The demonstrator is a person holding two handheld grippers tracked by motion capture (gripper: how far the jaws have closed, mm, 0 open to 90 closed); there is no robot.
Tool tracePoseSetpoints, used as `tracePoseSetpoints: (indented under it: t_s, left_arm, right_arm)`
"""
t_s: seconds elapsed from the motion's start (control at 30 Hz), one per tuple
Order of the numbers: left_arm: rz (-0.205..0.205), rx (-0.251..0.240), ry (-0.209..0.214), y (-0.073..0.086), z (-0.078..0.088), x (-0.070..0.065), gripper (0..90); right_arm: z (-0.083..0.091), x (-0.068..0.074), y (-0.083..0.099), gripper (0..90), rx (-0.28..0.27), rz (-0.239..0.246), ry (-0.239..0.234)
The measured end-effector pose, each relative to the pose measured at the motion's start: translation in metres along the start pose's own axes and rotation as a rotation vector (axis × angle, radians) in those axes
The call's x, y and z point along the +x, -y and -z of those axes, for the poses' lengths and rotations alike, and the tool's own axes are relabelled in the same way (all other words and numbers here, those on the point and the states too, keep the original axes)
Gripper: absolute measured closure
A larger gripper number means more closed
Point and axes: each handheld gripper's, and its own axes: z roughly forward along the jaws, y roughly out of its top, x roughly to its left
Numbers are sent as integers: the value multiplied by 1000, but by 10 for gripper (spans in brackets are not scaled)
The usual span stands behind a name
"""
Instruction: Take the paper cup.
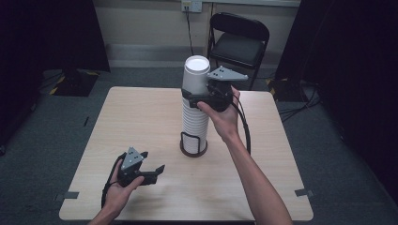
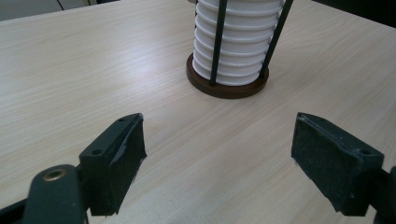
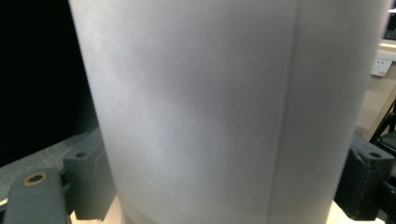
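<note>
High view: our right gripper (image 1: 202,97) sits at the top of the stack of white paper cups (image 1: 195,123), jaws either side of the top cup (image 1: 196,72), which stands above the rest. The stack stands inverted in a cup holder (image 1: 193,149) with a dark round base near the middle of the table (image 1: 141,117). Our left gripper (image 1: 157,172) rests low on the table near the front left, well apart from the holder, jaws spread and empty.

Left gripper view: both pads wide apart over bare wood, nothing between them. The holder's base (image 2: 227,88) and two black uprights sit ahead, with the ribbed cup rims stacked inside.

Right gripper view: the top cup's wall (image 3: 224,107) runs right across between the two pads (image 3: 93,177). The pads sit right at the wall on both sides, but we can't tell for sure whether they press it yet; no dent shows. We read it as closing on the cup, grip not confirmed.

How we'd do this step:
- Squeeze just enough to seat; paper wall crushes easily.
- Keep the pads on the top cup alone, above the next rim, so only one comes off.
- Pull straight up along the stack axis; any tilt will likely jam it on the uprights or drag the next cup.
- If the holder lifts, bring the left gripper in to pin the base.
</note>
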Motion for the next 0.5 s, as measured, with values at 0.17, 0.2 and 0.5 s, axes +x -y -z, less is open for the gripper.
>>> tracePoseSetpoints:
  t_s: [0.17,0.2,0.5]
  left_arm:
    - [1,0,0,0,0,0,175]
    - [1,0,0,0,0,0,175]
    - [-3,4,3,0,-1,-1,175]
  right_arm:
    - [4,-1,-8,120,-38,-21,-16]
    - [4,-2,-10,121,-43,-18,-16]
    - [9,0,-21,126,-100,-29,-23]
